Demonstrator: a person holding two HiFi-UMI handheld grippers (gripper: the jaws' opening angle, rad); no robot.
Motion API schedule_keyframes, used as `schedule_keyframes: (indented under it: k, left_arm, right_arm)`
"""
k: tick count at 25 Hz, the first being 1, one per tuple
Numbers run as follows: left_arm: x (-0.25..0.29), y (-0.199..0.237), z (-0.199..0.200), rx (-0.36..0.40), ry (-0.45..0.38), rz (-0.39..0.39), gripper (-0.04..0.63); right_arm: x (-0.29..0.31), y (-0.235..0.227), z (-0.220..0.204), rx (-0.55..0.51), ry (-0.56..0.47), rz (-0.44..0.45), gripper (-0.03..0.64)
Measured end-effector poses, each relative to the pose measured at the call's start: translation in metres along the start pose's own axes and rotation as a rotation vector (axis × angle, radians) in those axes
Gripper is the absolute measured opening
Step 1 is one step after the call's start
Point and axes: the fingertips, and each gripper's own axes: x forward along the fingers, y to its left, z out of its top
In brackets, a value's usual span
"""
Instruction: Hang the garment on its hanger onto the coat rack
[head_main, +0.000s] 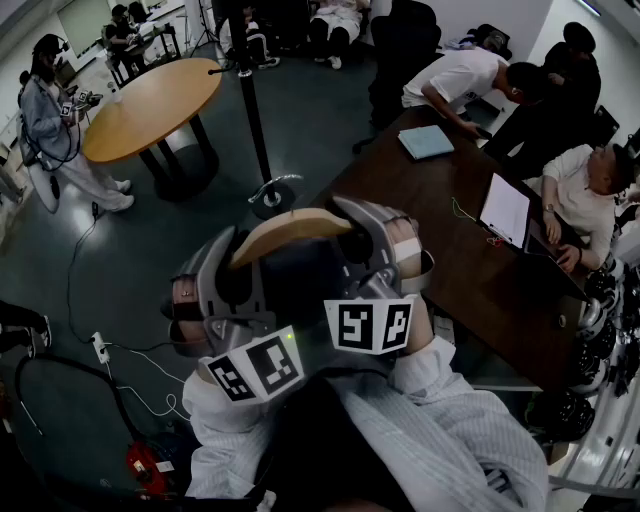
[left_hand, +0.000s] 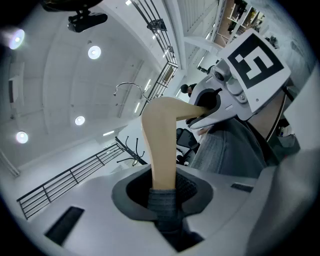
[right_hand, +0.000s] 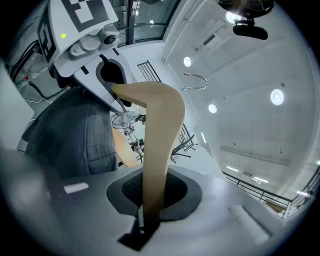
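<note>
1. Left tongs (left_hand: 162, 192) and right tongs (right_hand: 150, 200) each clamp one end of the hanger (head_main: 290, 232); the garment (left_hand: 220, 150) hangs from it, near the rack (head_main: 252, 110) but not on it.
2. Hold it level and raise the hook (right_hand: 195, 80) onto the rack.
3. Let go only once it hangs.

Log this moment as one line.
left gripper: shut on hanger | right gripper: shut on hanger | garment: draped on hanger | coat rack: ahead, hanger not yet hung

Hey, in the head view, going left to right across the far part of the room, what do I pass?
Standing person → round wooden table → coat rack pole → pale blue folder → seated person in white.
</note>
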Motion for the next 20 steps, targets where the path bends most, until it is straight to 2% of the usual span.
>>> schedule_keyframes:
  k: [9,20]
  left_arm:
    - [-0.003,0.002,-0.002,-0.006,0.001,-0.003,0.067]
    - [-0.007,-0.026,0.011,-0.014,0.024,-0.012,0.067]
  right_arm:
    - [-0.002,0.002,0.004,-0.001,-0.003,0.014,0.028]
    - [-0.02,0.001,-0.021,0.004,0.004,0.016,0.031]
